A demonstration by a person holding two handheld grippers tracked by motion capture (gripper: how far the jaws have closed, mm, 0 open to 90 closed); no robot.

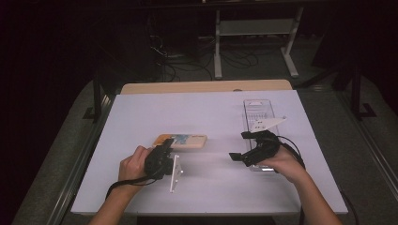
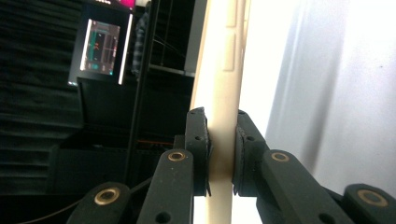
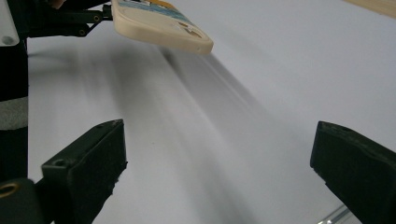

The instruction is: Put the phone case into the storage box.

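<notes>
A flat cream case with a blue and orange printed face is held a little above the white table, left of centre. My left gripper is shut on its near end. In the left gripper view both pads press on the case's thin cream edge, with my left gripper clamped round it. My right gripper stands open to the right of it, jaws wide and nothing between them. The right gripper view shows the case hovering at the upper left, ahead of my right gripper.
A clear plastic tray lies at the right of the table, partly under my right hand. A wooden board edge runs along the far side. Desk legs and cables stand on the dark floor beyond.
</notes>
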